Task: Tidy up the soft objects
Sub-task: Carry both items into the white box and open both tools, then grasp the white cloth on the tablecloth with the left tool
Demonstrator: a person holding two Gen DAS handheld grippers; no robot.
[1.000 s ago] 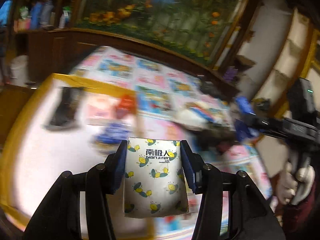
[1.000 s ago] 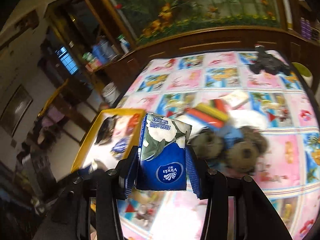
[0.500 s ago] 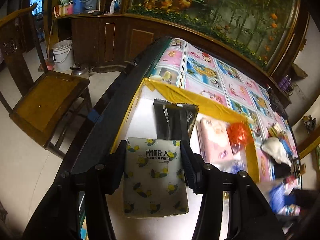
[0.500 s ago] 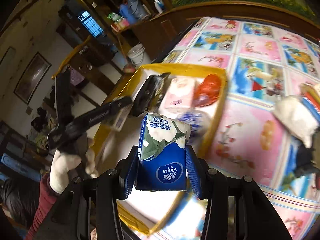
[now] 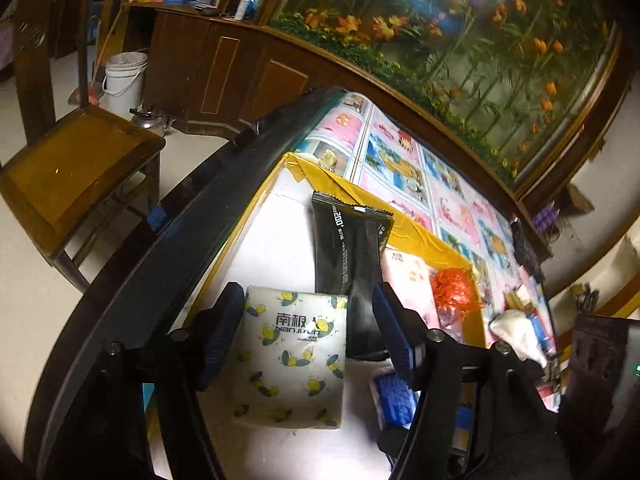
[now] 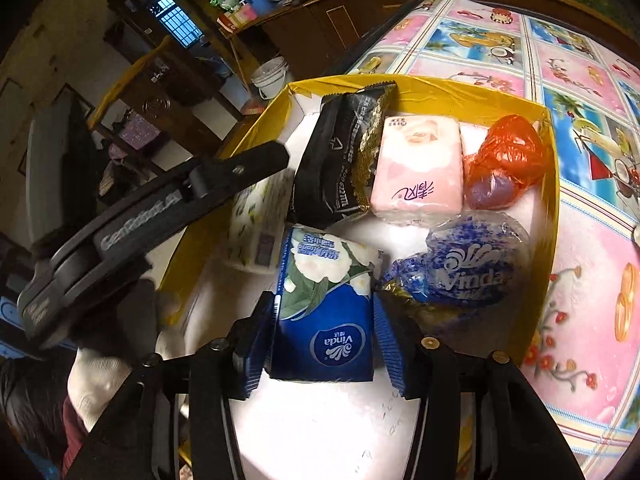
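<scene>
Yellow-printed and white, the bee-pattern tissue pack point(image 5: 292, 354) is lying on the white floor of the yellow-walled tray point(image 5: 416, 232), between the spread fingers of the left hand-held gripper point(image 5: 308, 336); the left pad is just touching it, while the right pad is standing clear, so the jaws are sitting open around it. Ahead of that gripper a black packet point(image 5: 348, 248) is pressing against the pack's far edge, with bare tray floor running forward on the left side up to the yellow wall. The right hand-held gripper point(image 6: 324, 336) is clamping a blue Vinda tissue pack point(image 6: 324, 312) low over the tray. Just beyond it a pink tissue pack point(image 6: 416, 168) and an orange bag point(image 6: 504, 160) are crowding the far wall, and a blue-printed Vinda wrap point(image 6: 464, 268) is touching the right finger.
</scene>
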